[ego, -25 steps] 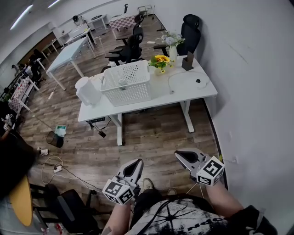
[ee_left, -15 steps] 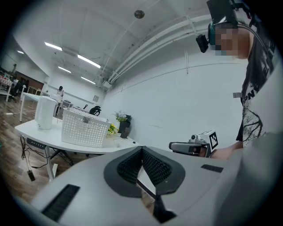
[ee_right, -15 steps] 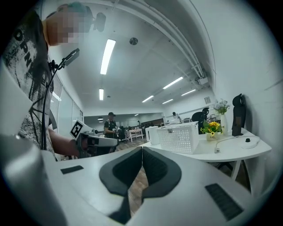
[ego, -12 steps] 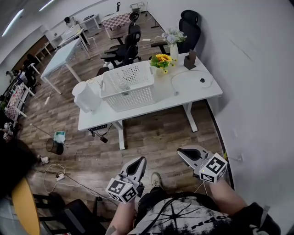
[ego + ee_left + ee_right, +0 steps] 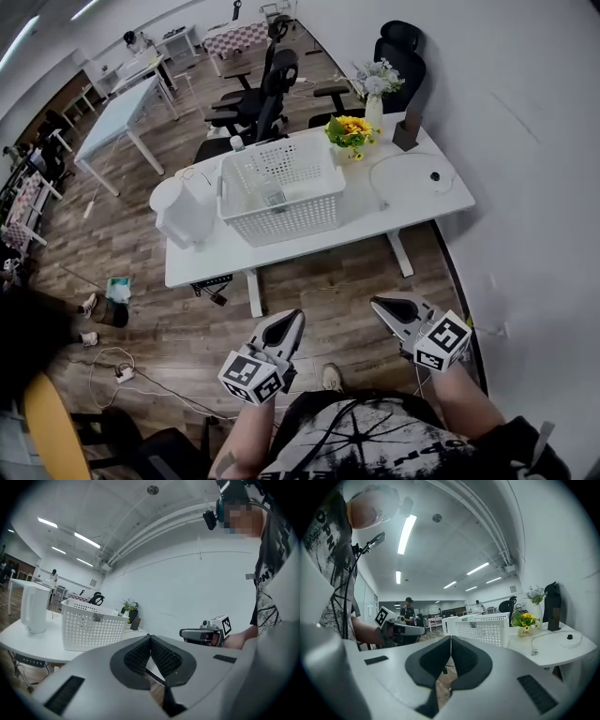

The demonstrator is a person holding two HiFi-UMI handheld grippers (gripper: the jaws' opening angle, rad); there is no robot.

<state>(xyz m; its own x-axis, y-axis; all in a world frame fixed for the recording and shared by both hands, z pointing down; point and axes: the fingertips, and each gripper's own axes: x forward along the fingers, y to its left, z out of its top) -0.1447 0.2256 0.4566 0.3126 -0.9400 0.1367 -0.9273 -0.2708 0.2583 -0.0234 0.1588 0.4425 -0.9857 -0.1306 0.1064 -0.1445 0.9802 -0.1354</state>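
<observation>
Both tools, the left gripper (image 5: 294, 318) and the right gripper (image 5: 378, 304), hang low in the frame over the wooden floor (image 5: 319, 281). Each gripper view shows its jaws pressed together on nothing. Well above stands the white table (image 5: 422, 202) with a basket (image 5: 281, 192), a kettle (image 5: 183, 211) and sunflowers (image 5: 349, 131). Only the right gripper view shows a standing person (image 5: 409, 610), left of centre.

Open office, desks (image 5: 412, 202), swivel chairs (image 5: 267, 89)

White perforated plastic basket (image 5: 286, 221), matt; smooth white bench (image 5: 414, 199) top; wood-plank floor (image 5: 319, 281), low sheen; left gripper (image 5: 293, 316) and right gripper (image 5: 377, 303) matt grey plastic, dark ribbed pads (image 5: 162, 657)
</observation>
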